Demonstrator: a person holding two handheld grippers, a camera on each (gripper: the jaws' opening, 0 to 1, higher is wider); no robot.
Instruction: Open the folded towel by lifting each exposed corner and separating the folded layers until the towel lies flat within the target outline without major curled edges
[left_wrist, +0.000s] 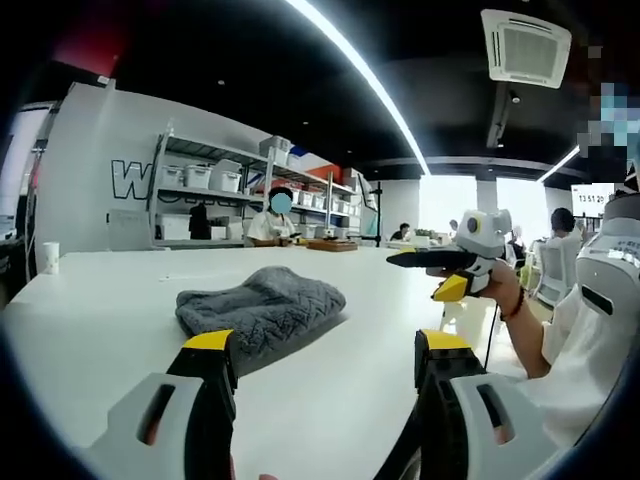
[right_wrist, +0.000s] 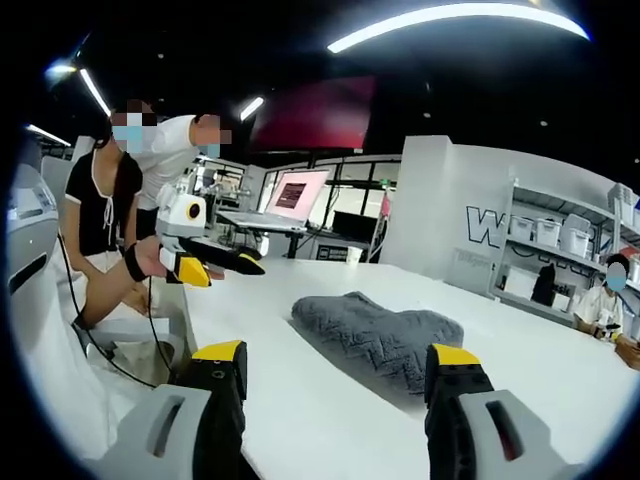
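Towel (left_wrist: 262, 315): grey, thick pile with a zigzag weave, folded into a soft rumpled bundle with rounded edges, resting on the white table (left_wrist: 120, 300). Left gripper (left_wrist: 325, 385): yellow-tipped jaws spread apart, empty, held near the towel without touching it. Right gripper (right_wrist: 340, 395): jaws likewise parted and empty, short of the towel (right_wrist: 375, 335). Far side: shelving with white bins (left_wrist: 215, 178); seated person (left_wrist: 272, 222) behind the table.
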